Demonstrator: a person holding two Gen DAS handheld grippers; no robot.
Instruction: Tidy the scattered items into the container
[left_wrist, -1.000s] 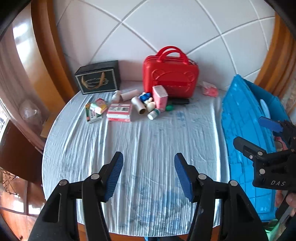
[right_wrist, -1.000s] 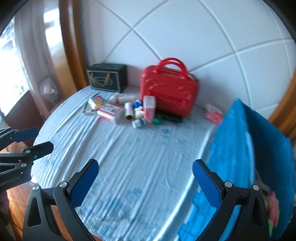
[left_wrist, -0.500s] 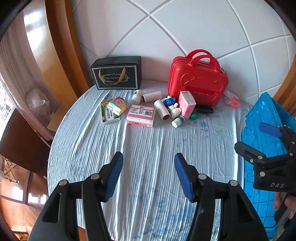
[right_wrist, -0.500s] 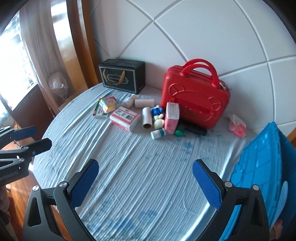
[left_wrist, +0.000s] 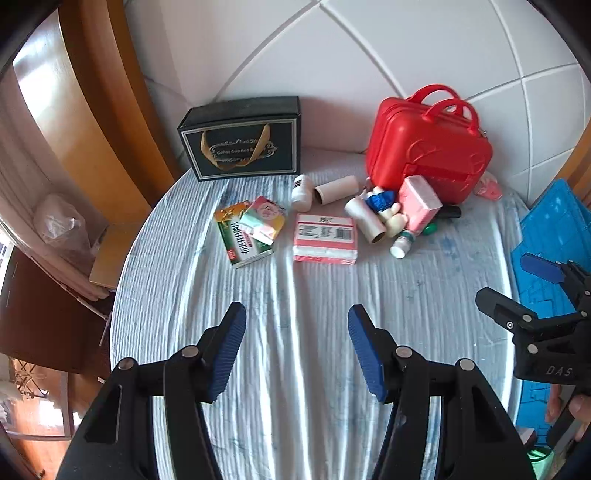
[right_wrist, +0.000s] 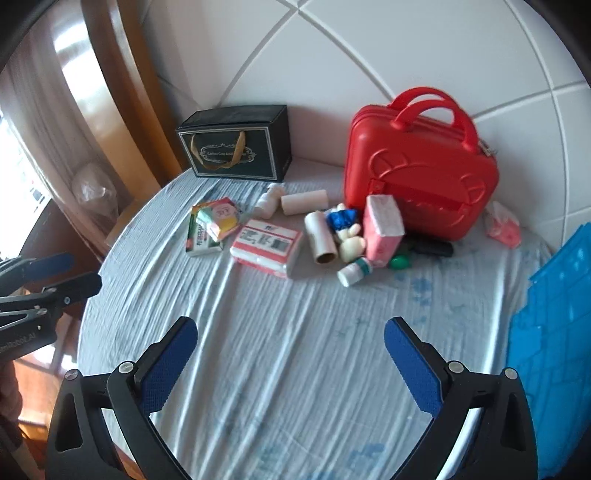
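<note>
A closed red carry case (left_wrist: 428, 155) (right_wrist: 421, 173) stands upright at the back of the round table. In front of it lie scattered items: a pink-and-white box (left_wrist: 325, 238) (right_wrist: 267, 245), a green-and-yellow box (left_wrist: 242, 234) (right_wrist: 201, 230), cardboard tubes (left_wrist: 336, 189) (right_wrist: 320, 238), small white bottles (left_wrist: 402, 245) (right_wrist: 352, 272), a tall pink box (left_wrist: 421, 205) (right_wrist: 384, 227). My left gripper (left_wrist: 295, 338) is open over bare cloth, well short of the items. Over the near cloth my right gripper (right_wrist: 290, 354) stands open and empty.
A black gift box (left_wrist: 242, 146) (right_wrist: 236, 147) stands at the back left. A pink packet (right_wrist: 503, 225) lies right of the case. A blue ridged mat (left_wrist: 554, 258) (right_wrist: 550, 317) covers the right side. The pale striped tablecloth (left_wrist: 295, 295) ends at the round edge on the left.
Both grippers have travelled forward and lower toward the items, which now look larger and closer. Neither gripper's jaws have changed. Nothing on the table has moved.
</note>
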